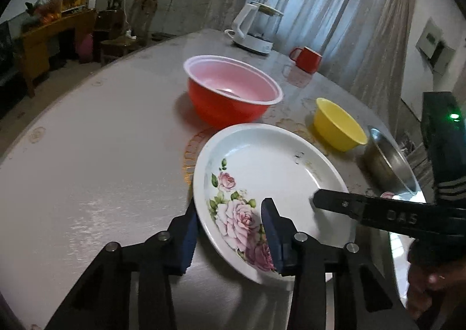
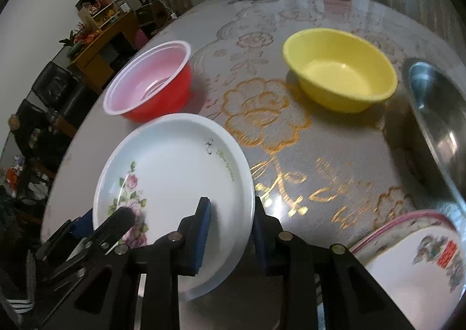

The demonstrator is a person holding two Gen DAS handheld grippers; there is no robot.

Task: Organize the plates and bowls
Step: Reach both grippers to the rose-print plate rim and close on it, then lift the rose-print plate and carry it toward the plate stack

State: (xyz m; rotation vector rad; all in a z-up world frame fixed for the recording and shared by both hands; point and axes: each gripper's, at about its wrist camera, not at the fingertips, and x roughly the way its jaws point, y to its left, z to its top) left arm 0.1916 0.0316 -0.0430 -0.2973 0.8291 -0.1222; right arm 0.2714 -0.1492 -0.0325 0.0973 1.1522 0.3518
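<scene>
Rose plate (image 1: 271, 178): round white plate with pink roses printed on one side; it is sitting at the near part of the counter (image 1: 96, 137), tilted, with its near edge raised off the surface and its far edge lower, towards the red bowl. Being round, it is showing no long axis; the rose print is lying towards the left gripper's side.
Left gripper (image 1: 230, 231): its blue-padded fingers (image 1: 272, 231) are straddling the plate's rim at the roses, one outside, one over the plate's inner face; they appear to be pinching the rim.
Right gripper (image 2: 231, 228): its fingers (image 2: 204, 231) are clamping the opposite rim, one pad inside, one outside.
Red bowl (image 1: 233, 91): standing upright just beyond the plate, mouth up.
Yellow bowl (image 2: 340, 70): standing upright, well apart from the plate, to the right.
Steel bowl (image 1: 390, 161): sitting at the right edge, beside the yellow bowl.
Patterned plates (image 2: 419, 266): resting at the near right.
Kettle (image 1: 256, 29) and red mug (image 1: 307, 59): standing at the counter's far side.
</scene>
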